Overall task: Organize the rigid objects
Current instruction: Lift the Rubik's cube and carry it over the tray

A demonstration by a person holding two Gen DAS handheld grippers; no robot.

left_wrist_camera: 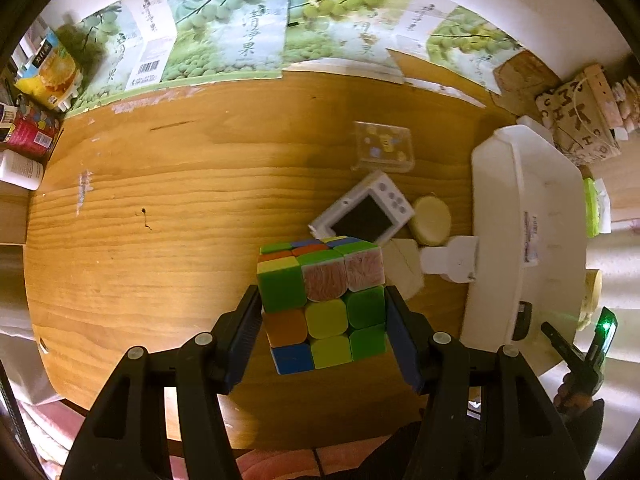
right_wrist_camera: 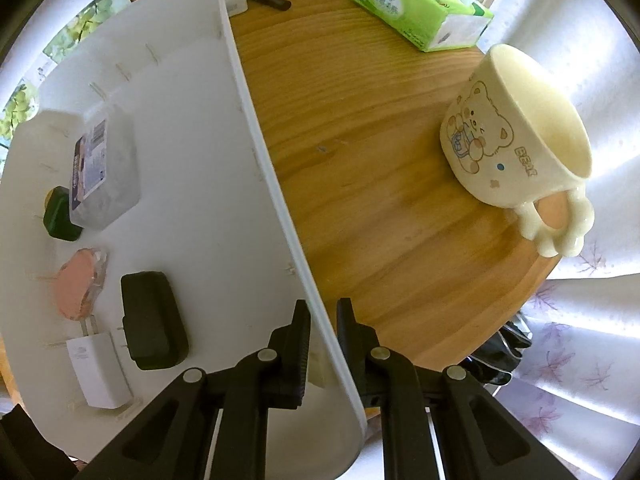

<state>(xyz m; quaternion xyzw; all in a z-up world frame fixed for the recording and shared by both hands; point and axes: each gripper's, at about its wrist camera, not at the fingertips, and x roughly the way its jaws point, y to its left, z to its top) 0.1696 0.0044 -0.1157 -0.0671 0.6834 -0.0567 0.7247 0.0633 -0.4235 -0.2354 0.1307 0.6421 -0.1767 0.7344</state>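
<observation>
My left gripper (left_wrist_camera: 324, 312) is shut on a scrambled puzzle cube (left_wrist_camera: 324, 304), held above the wooden table (left_wrist_camera: 160, 208). Just beyond the cube lie a small white camera (left_wrist_camera: 364, 214), a cream round lid (left_wrist_camera: 431, 220), a white charger (left_wrist_camera: 452, 264) and a clear plastic case (left_wrist_camera: 384, 146). The white bin (left_wrist_camera: 520, 216) stands to the right. My right gripper (right_wrist_camera: 323, 320) is shut on the white bin's rim (right_wrist_camera: 260, 136). Inside the bin lie a black adapter (right_wrist_camera: 154, 330), a white plug (right_wrist_camera: 100, 372), a pink round item (right_wrist_camera: 78, 288) and a clear labelled box (right_wrist_camera: 102, 168).
A cream bear mug (right_wrist_camera: 520, 140) and a green tissue pack (right_wrist_camera: 420, 0) sit on the table right of the bin. Fruit-print cartons (left_wrist_camera: 240, 28) line the far edge. Snack packs and bottles (left_wrist_camera: 36, 92) crowd the far left. A patterned box (left_wrist_camera: 580, 116) stands behind the bin.
</observation>
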